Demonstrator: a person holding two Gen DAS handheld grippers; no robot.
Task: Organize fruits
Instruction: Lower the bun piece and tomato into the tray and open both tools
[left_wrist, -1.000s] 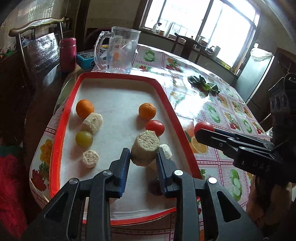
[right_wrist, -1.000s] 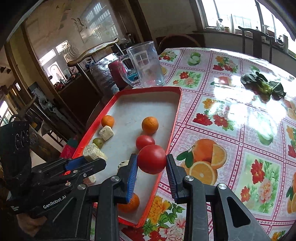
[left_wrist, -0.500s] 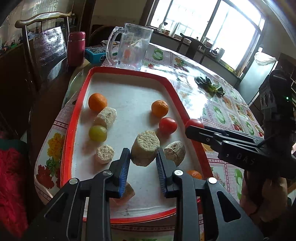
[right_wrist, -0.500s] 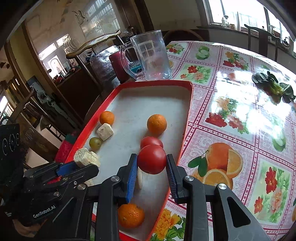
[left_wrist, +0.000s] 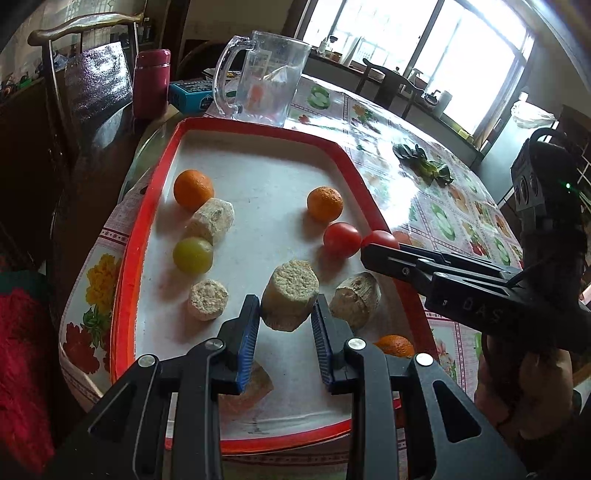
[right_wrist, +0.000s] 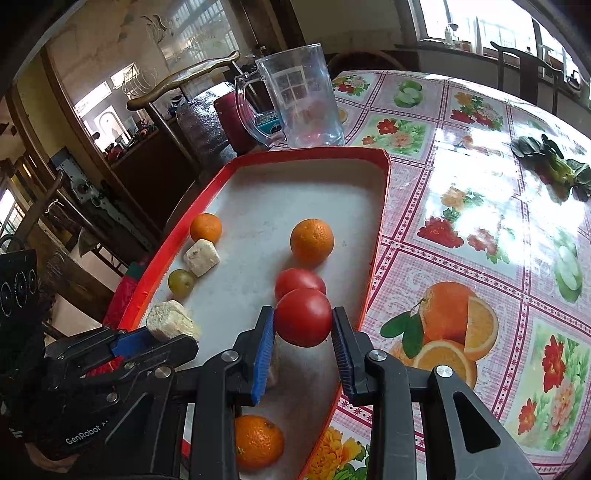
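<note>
A red-rimmed white tray (left_wrist: 127, 236) (right_wrist: 380, 206) holds oranges (left_wrist: 193, 189) (right_wrist: 312, 240), a green fruit (left_wrist: 192, 254), a red tomato (left_wrist: 341, 239) (right_wrist: 299, 280) and several beige corn-cob chunks (left_wrist: 212, 221). My left gripper (left_wrist: 284, 325) is shut on a beige chunk (left_wrist: 290, 293), held just above the tray's near middle; it also shows in the right wrist view (right_wrist: 170, 321). My right gripper (right_wrist: 303, 332) is shut on a second red tomato (right_wrist: 303, 316), held over the tray's right rim beside the first tomato.
A clear glass jug (left_wrist: 264, 77) (right_wrist: 299, 99) stands behind the tray, with a maroon flask (left_wrist: 150, 85) and a blue box (left_wrist: 190, 96) beside it. Green leaves (left_wrist: 423, 164) (right_wrist: 554, 166) lie on the floral tablecloth. A wooden chair (left_wrist: 85, 74) stands at the left.
Both grippers have pulled back and up a little with their loads, so more of the tray's near end and an orange there come into view.
</note>
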